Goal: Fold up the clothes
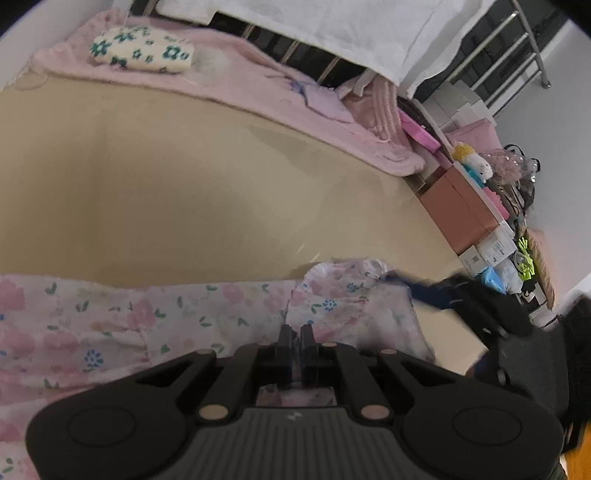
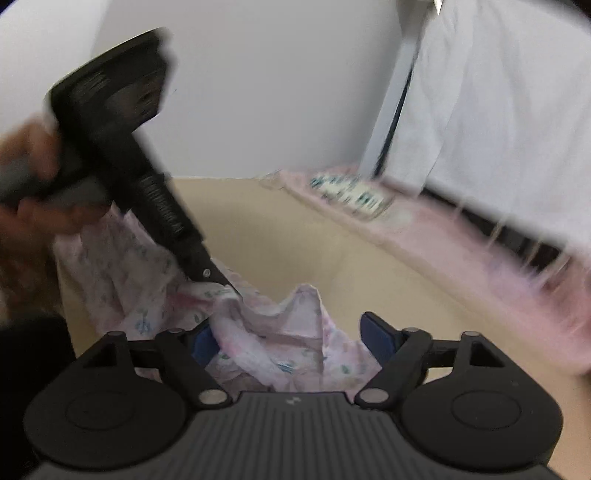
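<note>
A pink floral garment (image 1: 155,317) lies crumpled on the beige surface (image 1: 184,177), spread from the lower left to the middle of the left wrist view. My left gripper (image 1: 295,341) is shut, with the cloth pinched at its tips. In the right wrist view the left gripper (image 2: 221,282) comes in from the upper left, held by a hand (image 2: 26,210), and holds a raised fold of the garment (image 2: 266,325). My right gripper (image 2: 291,339) stands open, its blue pads (image 2: 376,338) on either side of a bunched ridge of the cloth. It also shows blurred in the left wrist view, right gripper (image 1: 413,288).
A pink blanket (image 1: 236,85) runs along the far edge, with a green-flowered cushion (image 1: 142,50) on it. A white sheet (image 1: 343,26) hangs behind. Boxes (image 1: 458,206) and clutter stand off the right edge. A white wall (image 2: 258,92) rises behind the surface.
</note>
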The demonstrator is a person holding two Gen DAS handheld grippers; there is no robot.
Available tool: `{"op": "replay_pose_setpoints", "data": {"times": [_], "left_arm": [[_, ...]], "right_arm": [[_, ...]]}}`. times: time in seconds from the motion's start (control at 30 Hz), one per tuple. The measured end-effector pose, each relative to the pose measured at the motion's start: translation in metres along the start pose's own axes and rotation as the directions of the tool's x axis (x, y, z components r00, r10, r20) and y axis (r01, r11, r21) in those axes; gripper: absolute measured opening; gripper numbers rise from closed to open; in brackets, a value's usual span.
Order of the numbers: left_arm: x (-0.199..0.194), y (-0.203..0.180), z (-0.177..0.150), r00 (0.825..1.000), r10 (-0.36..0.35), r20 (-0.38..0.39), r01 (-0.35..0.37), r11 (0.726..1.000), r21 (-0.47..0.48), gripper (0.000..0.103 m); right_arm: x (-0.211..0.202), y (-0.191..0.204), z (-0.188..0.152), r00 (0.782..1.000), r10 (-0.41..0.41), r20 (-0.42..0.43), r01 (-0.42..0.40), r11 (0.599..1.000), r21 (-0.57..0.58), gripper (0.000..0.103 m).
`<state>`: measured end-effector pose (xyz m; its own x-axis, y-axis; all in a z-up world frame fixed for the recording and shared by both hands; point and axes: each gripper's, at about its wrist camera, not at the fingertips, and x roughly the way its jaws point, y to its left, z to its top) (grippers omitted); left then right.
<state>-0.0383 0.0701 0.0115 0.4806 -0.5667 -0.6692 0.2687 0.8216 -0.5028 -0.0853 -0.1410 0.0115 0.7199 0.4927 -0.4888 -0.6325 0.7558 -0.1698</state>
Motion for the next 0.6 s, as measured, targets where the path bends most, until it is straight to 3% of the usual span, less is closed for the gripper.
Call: {"op": "replay_pose_setpoints", "data": {"times": [0.07, 0.17, 0.23, 0.33, 0.37, 0.4, 0.43, 0.53, 0.6], "left_arm": [[-0.002, -0.002, -0.001, 1.0, 0.012, 0.022, -0.012, 1.0, -0.001, 0.004], [-0.018, -0.002, -0.005, 0.991, 0.047, 0.126, -0.048, 0.999, 0.003, 0.013], [-0.037, -0.01, -0.011, 0.977, 0.035, 0.21, -0.043, 0.998, 0.035, 0.014], [-0.064, -0.023, -0.022, 0.945, 0.009, 0.328, -0.04, 0.995, 0.088, 0.03], [-0.065, -0.033, -0.028, 0.94, -0.009, 0.34, -0.033, 0.992, 0.119, 0.037], [-0.06, -0.041, -0.034, 0.944, -0.023, 0.328, -0.024, 0.99, 0.14, 0.038], [-0.054, -0.048, -0.039, 0.949, -0.024, 0.315, -0.024, 0.989, 0.149, 0.037], [-0.021, -0.049, -0.047, 0.961, 0.081, 0.264, -0.106, 0.991, 0.083, 0.022], [-0.004, -0.042, -0.049, 0.955, 0.166, 0.245, -0.173, 0.985, 0.011, 0.014]], "right_arm": [[0.013, -0.026, 0.003, 0.991, 0.121, -0.06, -0.108, 0.976, 0.188, 0.005], [0.02, -0.052, -0.001, 0.959, 0.272, -0.082, -0.222, 0.897, 0.382, 0.005], [0.029, -0.073, -0.009, 0.931, 0.35, -0.101, -0.236, 0.79, 0.567, 0.005], [0.04, -0.098, -0.028, 0.902, 0.428, -0.061, -0.227, 0.59, 0.775, 0.005], [0.041, -0.099, -0.031, 0.903, 0.426, -0.047, -0.225, 0.565, 0.793, 0.005], [0.042, -0.101, -0.034, 0.905, 0.424, -0.033, -0.224, 0.54, 0.811, 0.005], [0.042, -0.102, -0.037, 0.908, 0.419, -0.022, -0.221, 0.522, 0.824, 0.005], [0.033, -0.094, -0.036, 0.927, 0.374, -0.026, -0.204, 0.559, 0.804, 0.008], [0.026, -0.088, -0.036, 0.939, 0.342, -0.025, -0.192, 0.585, 0.788, 0.017]]}}
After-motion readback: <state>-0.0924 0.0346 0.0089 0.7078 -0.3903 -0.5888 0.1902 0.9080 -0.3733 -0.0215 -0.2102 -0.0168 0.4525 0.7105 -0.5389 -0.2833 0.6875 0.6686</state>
